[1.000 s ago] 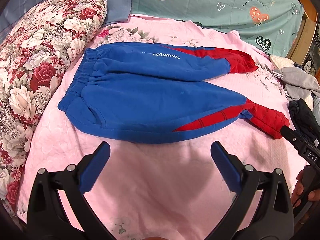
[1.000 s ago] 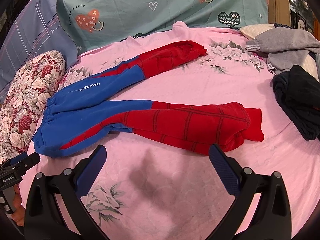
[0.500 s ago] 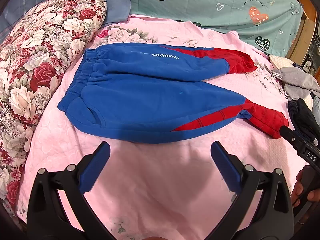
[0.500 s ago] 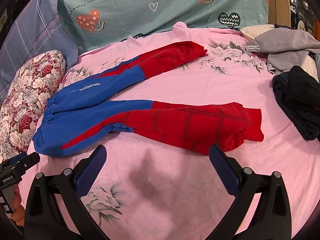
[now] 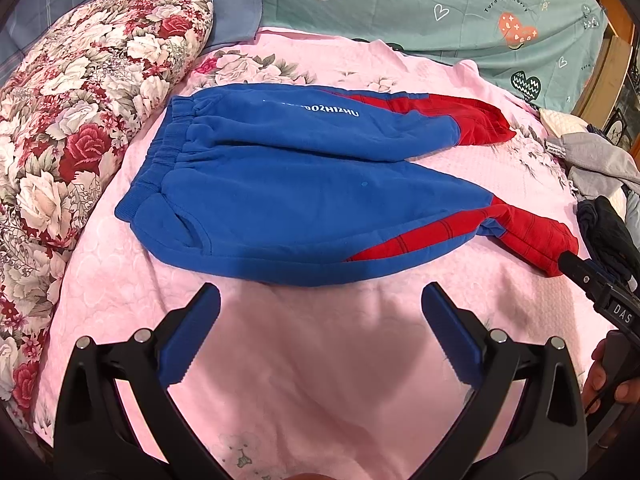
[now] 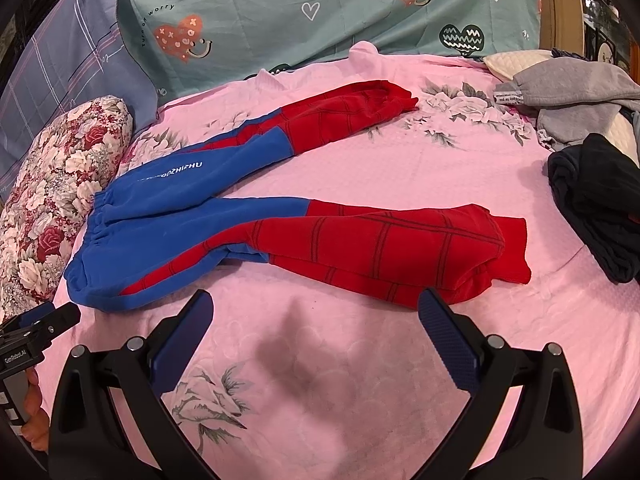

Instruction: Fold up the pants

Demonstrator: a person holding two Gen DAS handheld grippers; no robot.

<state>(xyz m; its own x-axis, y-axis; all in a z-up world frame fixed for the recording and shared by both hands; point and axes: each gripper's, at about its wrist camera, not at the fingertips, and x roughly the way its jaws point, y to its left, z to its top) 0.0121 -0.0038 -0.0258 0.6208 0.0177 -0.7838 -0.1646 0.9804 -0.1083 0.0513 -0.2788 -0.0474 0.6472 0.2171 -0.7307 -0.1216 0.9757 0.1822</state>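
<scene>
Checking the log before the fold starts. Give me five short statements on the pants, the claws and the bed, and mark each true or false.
1. The blue and red pants lie spread on the pink bedsheet with the two legs apart. True.
2. The left claw is shut on the waistband. False: it is open and holds nothing.
3. The right claw is open, near the red cuff of the near leg. True.
4. The floral pillow lies at the cuff end. False: it lies beside the waistband.
5. The dark garment lies on top of the pants. False: it lies apart, beyond the cuffs.
</scene>
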